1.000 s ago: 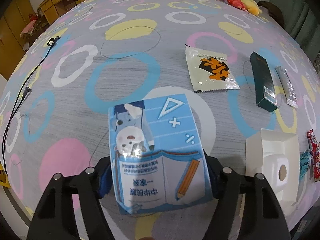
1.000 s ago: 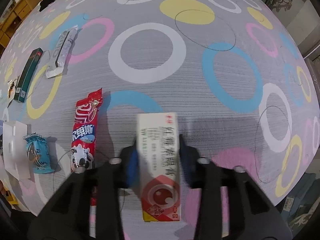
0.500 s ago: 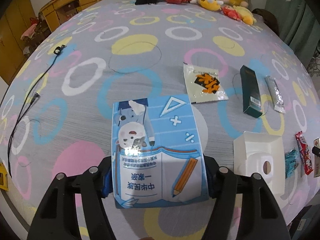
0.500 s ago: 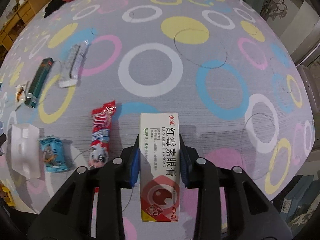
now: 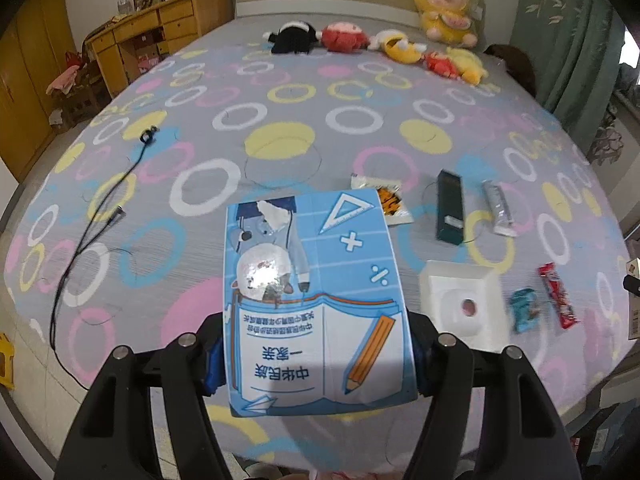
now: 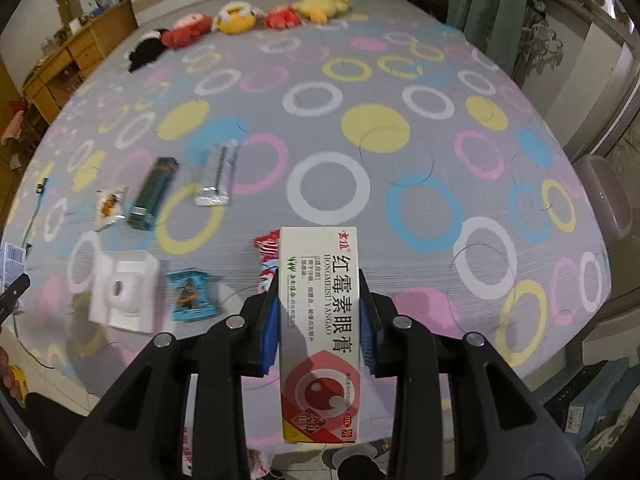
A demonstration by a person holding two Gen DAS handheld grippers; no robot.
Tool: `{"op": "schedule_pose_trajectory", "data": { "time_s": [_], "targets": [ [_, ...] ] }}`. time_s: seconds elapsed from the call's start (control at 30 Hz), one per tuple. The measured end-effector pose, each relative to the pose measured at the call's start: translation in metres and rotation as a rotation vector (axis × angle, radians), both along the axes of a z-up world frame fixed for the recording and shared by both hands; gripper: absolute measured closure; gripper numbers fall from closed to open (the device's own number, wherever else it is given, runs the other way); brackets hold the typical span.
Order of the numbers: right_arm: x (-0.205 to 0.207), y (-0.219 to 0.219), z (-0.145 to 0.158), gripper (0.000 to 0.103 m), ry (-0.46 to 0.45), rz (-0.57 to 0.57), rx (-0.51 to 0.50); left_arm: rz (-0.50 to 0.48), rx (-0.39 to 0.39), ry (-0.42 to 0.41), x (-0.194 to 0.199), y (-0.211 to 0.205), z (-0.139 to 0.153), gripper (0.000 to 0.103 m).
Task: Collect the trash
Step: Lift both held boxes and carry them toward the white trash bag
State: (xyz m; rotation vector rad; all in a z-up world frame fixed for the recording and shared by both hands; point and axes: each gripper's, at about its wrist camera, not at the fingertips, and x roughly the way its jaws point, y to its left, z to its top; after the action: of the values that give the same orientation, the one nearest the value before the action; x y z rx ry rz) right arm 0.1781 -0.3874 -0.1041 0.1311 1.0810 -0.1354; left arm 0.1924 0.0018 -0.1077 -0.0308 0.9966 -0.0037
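My left gripper (image 5: 316, 354) is shut on a blue cartoon-printed carton (image 5: 312, 292) and holds it above the bed's near edge. My right gripper (image 6: 319, 328) is shut on a white and red medicine box (image 6: 320, 320), also lifted. On the bedspread lie a white tray insert (image 5: 460, 304), a teal snack packet (image 5: 524, 312), a red candy wrapper (image 5: 558, 296), a dark green box (image 5: 450, 208), a silver wrapper (image 5: 498, 208) and an orange-printed sachet (image 5: 384, 200). The same litter shows in the right wrist view: tray insert (image 6: 124, 288), teal packet (image 6: 192, 296), green box (image 6: 154, 192), silver wrapper (image 6: 216, 176).
The bed (image 5: 280, 152) has a grey cover with coloured rings. Plush toys (image 5: 384, 44) line the headboard. A black earphone cable (image 5: 100, 216) lies at the left. Wooden drawers (image 5: 160, 32) stand far left, green curtains (image 5: 560, 40) at the right.
Both grippers have risen and pulled back from the bed with their boxes held; more of the room and the bed edge now shows in both views.
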Motion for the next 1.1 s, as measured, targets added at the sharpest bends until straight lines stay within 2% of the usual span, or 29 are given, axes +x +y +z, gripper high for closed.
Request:
{"op": "schedule_pose_trajectory", "data": {
  "time_s": [0.27, 0.67, 0.9, 1.1],
  "targets": [
    [-0.047, 0.017, 0.059, 0.071, -0.105, 0.046, -0.001, -0.052, 0.007, -0.077, -0.042, -0.008, 0.046, 0.038],
    [-0.132, 0.052, 0.113, 0.071, -0.244, 0.111, 0.018, -0.095, 0.006, -0.188, -0.114, -0.009, 0.088, 0.038],
    [-0.179, 0.088, 0.123, 0.071, -0.299, 0.179, 0.008, -0.132, 0.017, -0.211, -0.159, -0.008, 0.086, 0.038],
    [-0.218, 0.119, 0.106, 0.071, -0.349, 0.197, -0.016, -0.199, -0.004, -0.188, -0.196, -0.014, 0.061, 0.038]
  ]
}}
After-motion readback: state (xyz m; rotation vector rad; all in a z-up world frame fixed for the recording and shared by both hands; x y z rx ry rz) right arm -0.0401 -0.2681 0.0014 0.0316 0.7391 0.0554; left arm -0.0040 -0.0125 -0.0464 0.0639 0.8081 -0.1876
